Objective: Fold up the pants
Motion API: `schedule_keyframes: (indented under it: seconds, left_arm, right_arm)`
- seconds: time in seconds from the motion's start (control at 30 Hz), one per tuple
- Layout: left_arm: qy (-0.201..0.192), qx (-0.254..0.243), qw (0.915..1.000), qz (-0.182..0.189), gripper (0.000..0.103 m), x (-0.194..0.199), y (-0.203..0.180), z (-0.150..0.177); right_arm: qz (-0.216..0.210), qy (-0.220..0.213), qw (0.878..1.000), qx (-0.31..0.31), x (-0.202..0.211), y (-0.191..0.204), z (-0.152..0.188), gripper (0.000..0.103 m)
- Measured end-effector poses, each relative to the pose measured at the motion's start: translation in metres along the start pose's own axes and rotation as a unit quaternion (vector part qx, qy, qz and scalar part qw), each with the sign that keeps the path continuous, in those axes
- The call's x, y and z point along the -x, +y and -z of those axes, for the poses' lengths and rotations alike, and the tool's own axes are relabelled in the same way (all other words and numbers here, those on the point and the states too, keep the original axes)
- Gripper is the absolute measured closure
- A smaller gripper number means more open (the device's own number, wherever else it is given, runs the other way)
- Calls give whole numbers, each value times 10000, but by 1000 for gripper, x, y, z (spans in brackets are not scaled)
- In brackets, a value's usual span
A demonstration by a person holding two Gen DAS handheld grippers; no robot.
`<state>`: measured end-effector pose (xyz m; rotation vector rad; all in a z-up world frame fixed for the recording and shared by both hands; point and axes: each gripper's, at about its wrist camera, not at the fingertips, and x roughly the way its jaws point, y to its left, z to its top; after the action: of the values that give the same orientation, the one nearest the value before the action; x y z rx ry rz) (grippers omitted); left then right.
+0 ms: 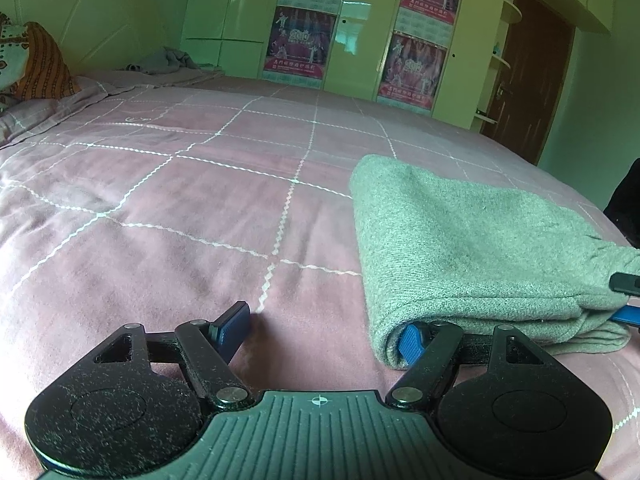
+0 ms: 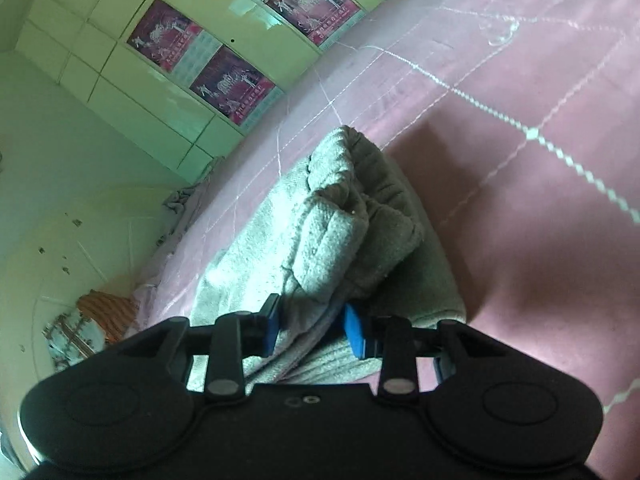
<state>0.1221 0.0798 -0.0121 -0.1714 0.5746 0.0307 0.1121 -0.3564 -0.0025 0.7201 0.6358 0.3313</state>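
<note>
The grey knit pants (image 1: 472, 248) lie folded into a thick bundle on the pink bed. My left gripper (image 1: 326, 330) is wide open low over the bed; its right finger sits against the bundle's near left corner, its left finger over bare cover. The right gripper's tips (image 1: 624, 296) show at the bundle's right end. In the right wrist view my right gripper (image 2: 310, 330) has its blue pads on either side of a bunched layer of the pants (image 2: 328, 232), partly closed around the fabric at the waistband end.
The pink checked bed cover (image 1: 180, 208) spreads to the left and far side. Pillows (image 1: 36, 64) and a grey cloth (image 1: 168, 60) lie at the headboard end. Wardrobes with posters (image 1: 304, 36) and a brown door (image 1: 528, 80) stand behind.
</note>
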Motion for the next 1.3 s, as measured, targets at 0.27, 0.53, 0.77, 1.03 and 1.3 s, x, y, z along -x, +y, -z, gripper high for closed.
schedule_keyframes:
  seconds: [0.27, 0.53, 0.77, 1.03, 1.3]
  left_arm:
    - [-6, -11, 10000, -15, 29, 0, -1, 0]
    - [-43, 2, 10000, -35, 29, 3, 0, 0]
    - [-79, 69, 9999, -47, 29, 7, 0, 3]
    - [-20, 72, 10000, -62, 29, 1, 0, 3]
    - [-24, -72, 9998, -177, 29, 2, -6, 4]
  right_arm:
    - [323, -90, 9985, 440, 3, 21, -10, 65]
    - [193, -239, 9974, 647, -8, 24, -26, 85]
    - [281, -385, 9979, 434, -16, 12, -33, 88]
    - [126, -399, 9988, -247, 4, -11, -13, 24]
    - [326, 49, 9994, 91, -42, -11, -25, 35]
